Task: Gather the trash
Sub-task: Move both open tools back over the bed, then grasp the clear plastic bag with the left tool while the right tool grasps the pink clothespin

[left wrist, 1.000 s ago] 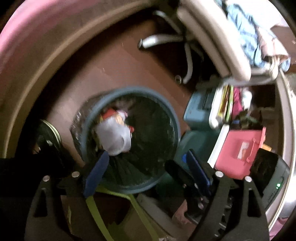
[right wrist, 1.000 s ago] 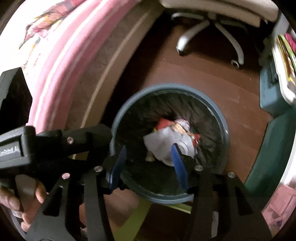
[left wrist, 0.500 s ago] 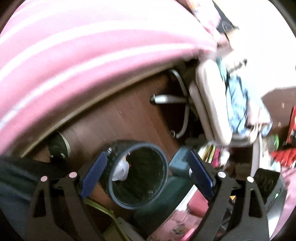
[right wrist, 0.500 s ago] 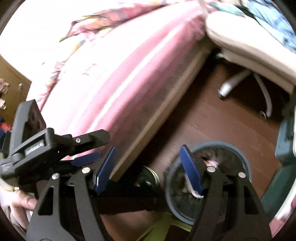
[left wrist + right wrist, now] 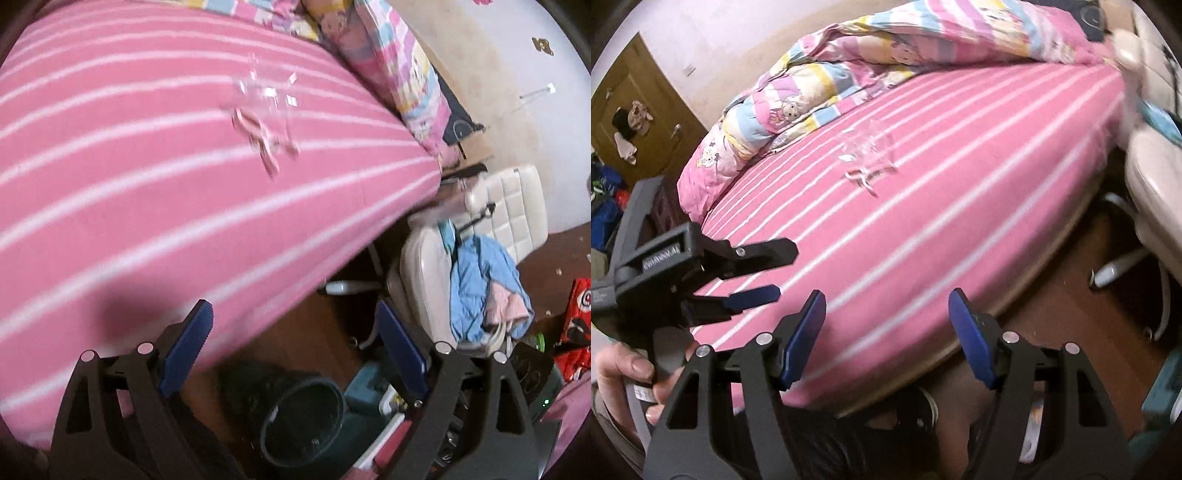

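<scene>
A crumpled clear plastic wrapper (image 5: 267, 123) lies on the pink striped bed (image 5: 129, 206); it also shows in the right wrist view (image 5: 866, 160). A round blue-rimmed trash bin (image 5: 303, 421) stands on the floor by the bed, below my left gripper. My left gripper (image 5: 295, 332) is open and empty, raised over the bed's edge, well short of the wrapper. My right gripper (image 5: 886, 317) is open and empty, also at the bed's edge. The left gripper shows in the right wrist view (image 5: 764, 271), held by a hand.
A bunched pink patterned quilt (image 5: 820, 88) lies along the far side of the bed. A white office chair (image 5: 476, 258) with blue clothes (image 5: 480, 288) stands to the right. Teal boxes (image 5: 369, 384) sit by the bin. A brown door (image 5: 635, 110) is at far left.
Both grippers have lifted away from the bin and swung up toward the bed. The bin dropped to the bottom of the left view and left the right view. The wrapper came into view.
</scene>
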The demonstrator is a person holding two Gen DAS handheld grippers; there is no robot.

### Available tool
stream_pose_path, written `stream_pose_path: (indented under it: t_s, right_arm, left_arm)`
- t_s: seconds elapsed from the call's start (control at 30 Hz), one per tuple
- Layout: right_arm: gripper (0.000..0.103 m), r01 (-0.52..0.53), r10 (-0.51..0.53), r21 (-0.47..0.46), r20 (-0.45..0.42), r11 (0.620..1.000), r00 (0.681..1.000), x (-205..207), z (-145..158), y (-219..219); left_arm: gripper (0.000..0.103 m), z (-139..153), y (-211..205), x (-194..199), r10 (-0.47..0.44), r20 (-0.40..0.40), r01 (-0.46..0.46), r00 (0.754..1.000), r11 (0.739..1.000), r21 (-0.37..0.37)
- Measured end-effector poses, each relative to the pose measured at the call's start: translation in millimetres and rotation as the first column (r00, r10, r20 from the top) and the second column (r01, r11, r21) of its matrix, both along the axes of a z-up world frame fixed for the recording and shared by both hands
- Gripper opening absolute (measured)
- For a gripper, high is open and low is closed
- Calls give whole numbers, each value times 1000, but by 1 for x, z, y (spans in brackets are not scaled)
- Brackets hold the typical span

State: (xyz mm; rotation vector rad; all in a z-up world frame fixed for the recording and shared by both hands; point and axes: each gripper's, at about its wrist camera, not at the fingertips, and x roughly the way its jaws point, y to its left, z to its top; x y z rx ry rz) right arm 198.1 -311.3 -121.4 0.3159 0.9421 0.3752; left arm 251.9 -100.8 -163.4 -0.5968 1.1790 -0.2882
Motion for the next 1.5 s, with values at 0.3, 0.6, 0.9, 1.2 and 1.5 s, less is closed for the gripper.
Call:
stream_pose_path:
  t_s: [0.3,0.6,0.9,1.2,1.5]
  right_arm:
    - [64,-56,56,-61,6,997,998,95,-11,46]
    - [58,-112,112,-97,-5,989,994,163,-41,84]
    - [28,-134,132,-202,-21,970,991,194,-76,119]
    - [11,-110,122,-236,34,965,992,188,-86,122]
    - [11,-83,97,-178,72,980,993,156,-61,111]
  left_arm:
    - [87,-4,39,90,39,11,-39,999,999,30]
    - [87,-19,41,180,-34,44,28,998,989,144]
    - [87,-61,20,231,-91,2,89,996,980,175]
    - [25,-76,14,233,-128,36,118,991,972,206]
    - [15,-41,41,210,-49,99,37,994,992,122]
